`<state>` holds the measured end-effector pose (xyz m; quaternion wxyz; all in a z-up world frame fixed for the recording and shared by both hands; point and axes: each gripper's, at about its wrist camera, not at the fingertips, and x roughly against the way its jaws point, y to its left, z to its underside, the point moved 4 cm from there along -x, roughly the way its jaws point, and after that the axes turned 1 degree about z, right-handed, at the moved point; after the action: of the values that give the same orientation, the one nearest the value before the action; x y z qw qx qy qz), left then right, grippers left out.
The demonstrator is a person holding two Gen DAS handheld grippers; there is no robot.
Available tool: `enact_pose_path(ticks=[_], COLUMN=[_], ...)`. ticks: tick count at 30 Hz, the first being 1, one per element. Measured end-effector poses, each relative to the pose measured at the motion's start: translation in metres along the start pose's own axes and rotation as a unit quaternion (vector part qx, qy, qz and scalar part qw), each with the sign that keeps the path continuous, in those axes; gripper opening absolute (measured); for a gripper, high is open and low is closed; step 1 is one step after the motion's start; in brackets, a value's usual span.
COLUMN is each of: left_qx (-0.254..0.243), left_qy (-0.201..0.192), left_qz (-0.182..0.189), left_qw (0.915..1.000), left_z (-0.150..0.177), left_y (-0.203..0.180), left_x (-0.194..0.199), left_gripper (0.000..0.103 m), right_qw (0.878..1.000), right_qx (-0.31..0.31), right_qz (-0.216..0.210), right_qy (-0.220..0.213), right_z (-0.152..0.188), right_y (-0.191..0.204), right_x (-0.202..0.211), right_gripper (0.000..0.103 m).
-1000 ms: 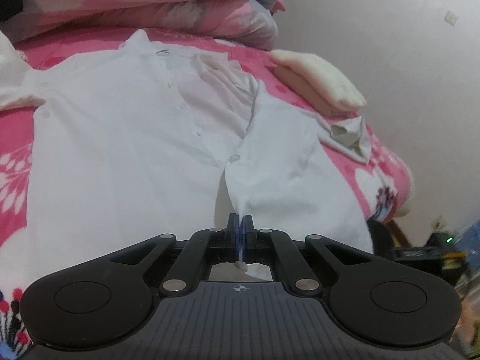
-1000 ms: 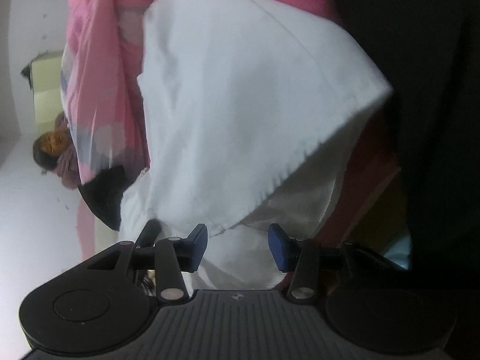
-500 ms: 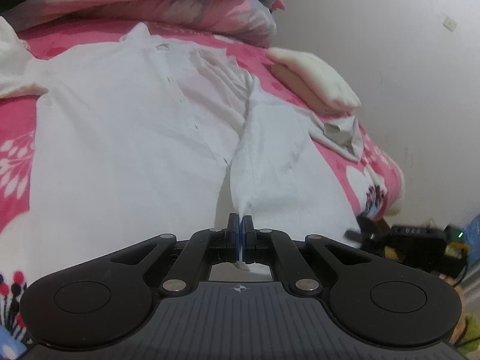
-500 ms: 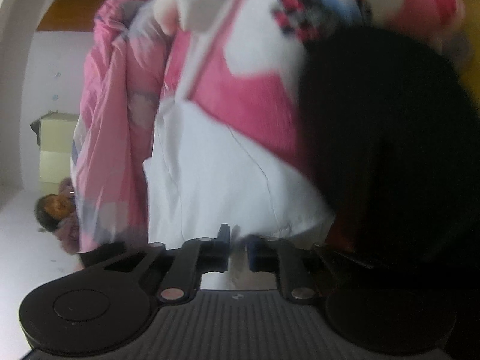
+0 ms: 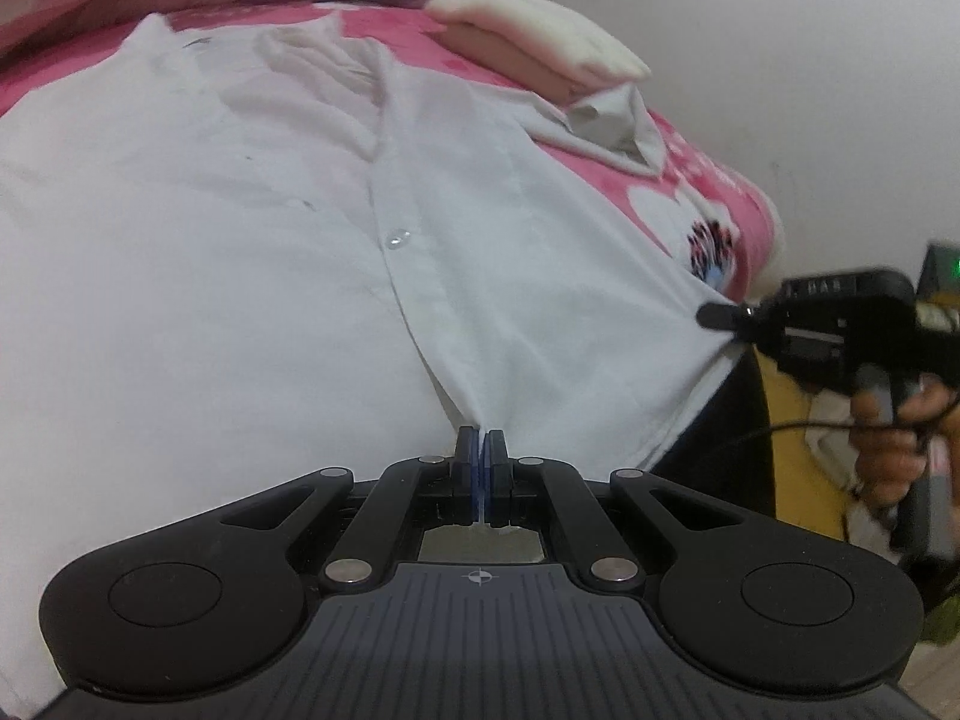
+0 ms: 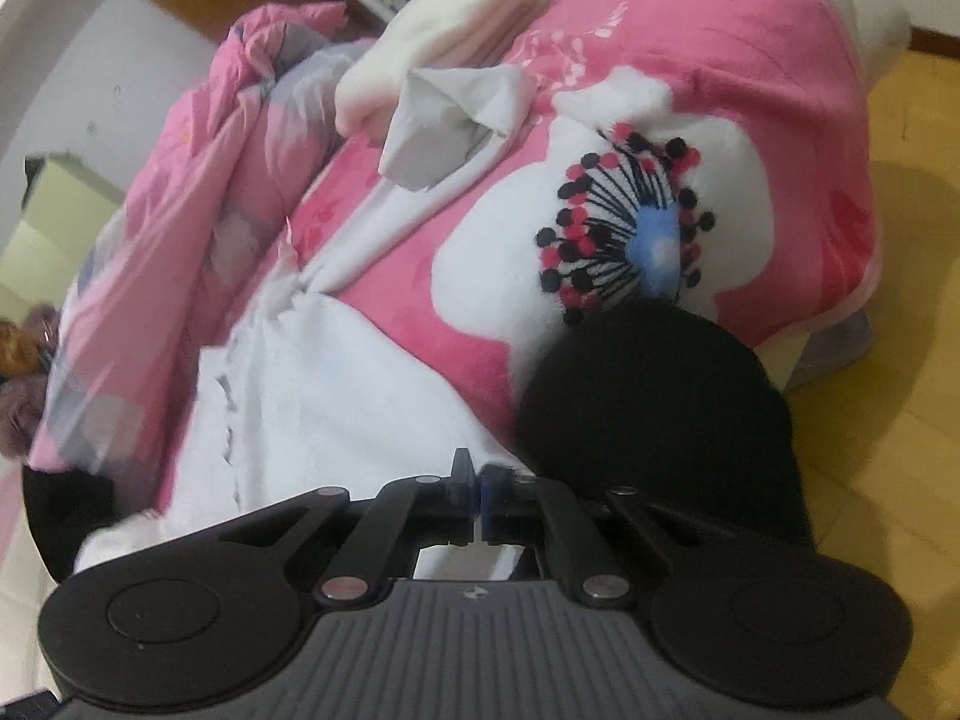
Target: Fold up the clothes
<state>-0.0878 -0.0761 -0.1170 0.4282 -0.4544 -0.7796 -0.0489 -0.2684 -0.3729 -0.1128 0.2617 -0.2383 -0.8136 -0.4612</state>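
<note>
White button-front shirt [image 5: 252, 228]: spread face up across a pink floral blanket [image 5: 678, 180], collar toward the far end, placket and one clear button [image 5: 397, 238] running down the middle. Hem edge at the near side.

Left gripper [image 5: 480, 450]: jaws pressed together, pinching the shirt's hem at the foot of the placket; cloth rises in a small tented crease from the pads.

Right gripper [image 6: 478, 483]: jaws pressed together on the white hem at the shirt's side corner; fabric shows between and behind the pads.

Left wrist view only: the whole shirt front; the right gripper [image 5: 717, 317] from outside, nipping the shirt's edge, with a hand [image 5: 894, 438] round its handle; a plain pale wall [image 5: 780, 30].

Right wrist view only: the blanket's large white flower with blue centre and red and black dots [image 6: 624, 234]; a yellow-brown floor [image 6: 900, 360]; a rounded black shape [image 6: 654, 414] just beside the gripper, identity unclear.

Both views: one short sleeve [image 5: 612, 120], its cuff turned up, lying out on the blanket; a folded cream cloth [image 5: 540, 36] beyond it; a bunched pink quilt [image 6: 198, 180] at the far end.
</note>
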Motion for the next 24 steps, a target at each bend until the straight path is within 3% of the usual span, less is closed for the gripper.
enact_pose_path(ticks=[2,6,8,9,12,15,19,24], left_qx=[-0.002,0.004,0.008,0.008,0.012,0.014,0.017,0.012], left_qy=[0.000,-0.005,-0.007,-0.008,-0.006,-0.005,-0.006,-0.007], left_qz=[0.003,0.008,0.008,0.006,0.006,0.004,0.003,0.001], left_qw=[1.0000,0.9999,0.9999,0.9999,0.9999,0.9999,0.9998,0.9999], left_z=[0.000,-0.001,-0.002,-0.002,-0.001,0.000,0.000,0.000], left_y=[0.000,0.002,0.003,0.003,0.005,0.005,0.006,0.006], left_x=[-0.001,-0.002,-0.002,-0.003,-0.004,-0.005,-0.006,-0.006], left_gripper=[0.000,0.000,0.000,0.000,0.000,0.000,0.000,0.000], right_qw=[1.000,0.998,0.997,0.994,0.981,0.966,0.957,0.968], right_qx=[0.011,0.047,0.072,0.094,0.179,0.241,0.269,0.245], right_qz=[0.002,0.005,0.010,0.014,0.031,0.041,0.022,-0.030], right_qy=[0.011,0.032,0.040,0.047,0.065,0.083,0.108,0.043], right_z=[-0.003,-0.007,-0.007,-0.008,-0.012,-0.015,-0.018,-0.043], right_y=[-0.001,0.000,0.003,0.005,0.012,0.011,0.003,0.005], right_x=[0.003,0.014,0.020,0.023,0.035,0.046,0.059,0.086], right_gripper=[0.008,0.031,0.033,0.033,0.048,0.049,0.049,0.049])
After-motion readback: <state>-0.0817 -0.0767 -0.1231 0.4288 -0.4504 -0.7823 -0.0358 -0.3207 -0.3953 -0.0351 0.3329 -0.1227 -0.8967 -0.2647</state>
